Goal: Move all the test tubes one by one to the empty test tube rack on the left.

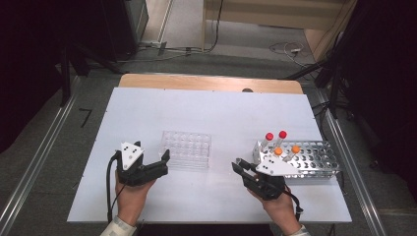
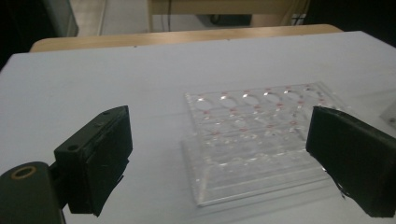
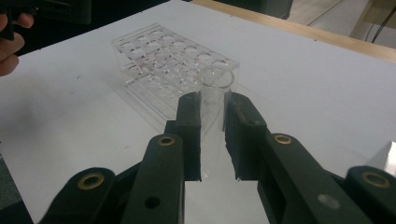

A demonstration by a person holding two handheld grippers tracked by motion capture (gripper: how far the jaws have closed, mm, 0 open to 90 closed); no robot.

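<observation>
High view: the clear rack (image 1: 187, 149) is seen mid-table, the left gripper (image 1: 164, 160) just left of it, the right gripper (image 1: 239, 167) to its right, a metal rack (image 1: 314, 160) with red- and orange-capped tubes beyond. Left gripper view: jaws are spread wide before the clear rack (image 2: 257, 135). Right gripper view: a clear uncapped tube (image 3: 212, 100) is pinched upright between the jaws, near the clear rack (image 3: 168, 65). No writing is readable.

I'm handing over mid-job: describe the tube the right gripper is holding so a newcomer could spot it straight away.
Start at the white table and find the clear acrylic tube rack near its middle. Just in front of it, in the right gripper view, the right gripper pinches a clear open-topped tube between its black fingers. Unlike the red- and orange-capped tubes in the metal rack, it has no cap.
</observation>
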